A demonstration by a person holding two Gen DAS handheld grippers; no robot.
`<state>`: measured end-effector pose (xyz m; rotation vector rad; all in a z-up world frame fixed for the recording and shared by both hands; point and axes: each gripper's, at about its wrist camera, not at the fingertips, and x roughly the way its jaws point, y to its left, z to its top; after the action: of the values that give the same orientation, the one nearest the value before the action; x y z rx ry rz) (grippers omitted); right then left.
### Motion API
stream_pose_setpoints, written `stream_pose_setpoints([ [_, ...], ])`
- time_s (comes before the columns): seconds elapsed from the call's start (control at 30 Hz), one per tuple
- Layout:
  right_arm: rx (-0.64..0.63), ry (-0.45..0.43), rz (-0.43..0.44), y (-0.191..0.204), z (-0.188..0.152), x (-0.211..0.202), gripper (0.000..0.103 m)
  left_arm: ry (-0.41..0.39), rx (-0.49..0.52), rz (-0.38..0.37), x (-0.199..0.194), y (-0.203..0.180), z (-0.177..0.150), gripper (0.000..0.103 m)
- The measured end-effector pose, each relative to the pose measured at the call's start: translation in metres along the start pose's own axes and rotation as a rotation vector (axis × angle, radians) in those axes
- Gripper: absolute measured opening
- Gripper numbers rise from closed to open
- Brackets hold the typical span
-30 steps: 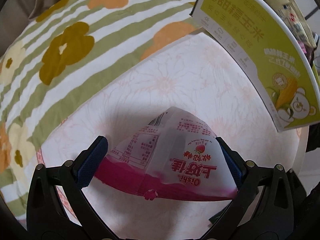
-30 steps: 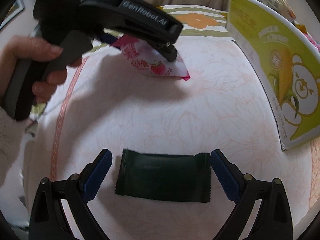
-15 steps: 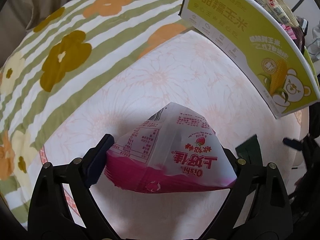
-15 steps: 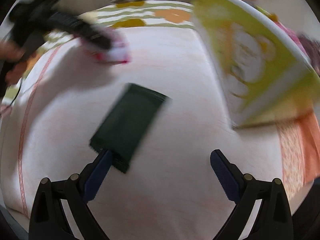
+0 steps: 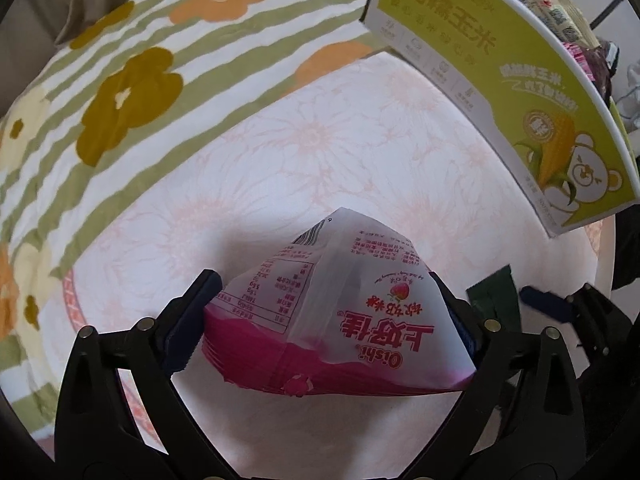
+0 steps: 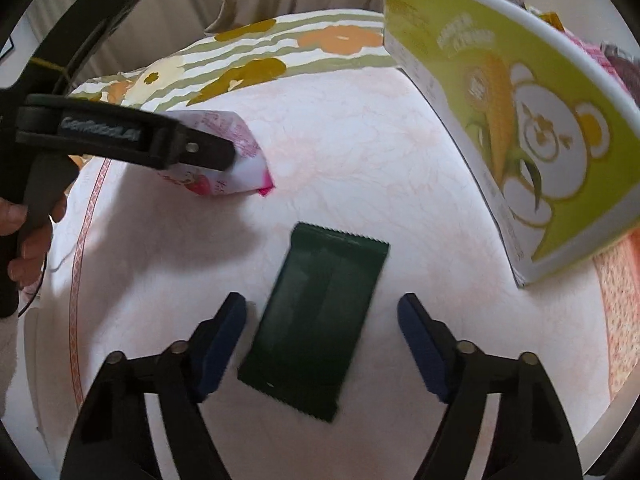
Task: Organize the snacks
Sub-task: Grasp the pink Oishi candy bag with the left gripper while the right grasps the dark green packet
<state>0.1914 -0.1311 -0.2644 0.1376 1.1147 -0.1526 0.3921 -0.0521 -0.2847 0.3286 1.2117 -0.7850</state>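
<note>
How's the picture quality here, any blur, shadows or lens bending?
Left wrist view: sharp, the print on the pink bag is readable; a soft shadow falls on the cloth behind it; fisheye bows the box edge. Right wrist view: motion blur smears the box and the green packet; the left tool casts a broad shadow; corners are black.

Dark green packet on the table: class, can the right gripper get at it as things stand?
Probably yes. The dark green packet lies flat between the right gripper's fingers, which have just been closing with nothing blocking them. The left gripper, holding the pink snack bag, sits well clear.
</note>
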Motion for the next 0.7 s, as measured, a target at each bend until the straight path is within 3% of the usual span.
stream_pose_setpoints([
  [0.03, -0.008, -0.001, -0.009, 0.000, 0.000, 0.000, 0.067, -0.009, 0.007, 0.001, 0.000, -0.002, -0.001, 0.096],
  [0.13, -0.037, -0.016, -0.020, 0.002, -0.002, -0.002, 0.050, -0.013, 0.028, 0.010, 0.000, -0.009, -0.005, 0.091],
  [0.2, -0.046, -0.017, -0.015, 0.001, -0.003, -0.004, 0.046, -0.011, 0.037, -0.029, -0.002, -0.012, -0.009, 0.053],
  [0.47, -0.050, -0.039, 0.029, -0.004, 0.000, -0.012, 0.045, -0.055, 0.044, 0.015, -0.016, -0.011, -0.016, 0.052],
  [0.7, -0.080, -0.110, 0.057, -0.003, 0.016, -0.044, 0.045, -0.136, -0.020, 0.025, -0.060, -0.005, -0.020, 0.052],
])
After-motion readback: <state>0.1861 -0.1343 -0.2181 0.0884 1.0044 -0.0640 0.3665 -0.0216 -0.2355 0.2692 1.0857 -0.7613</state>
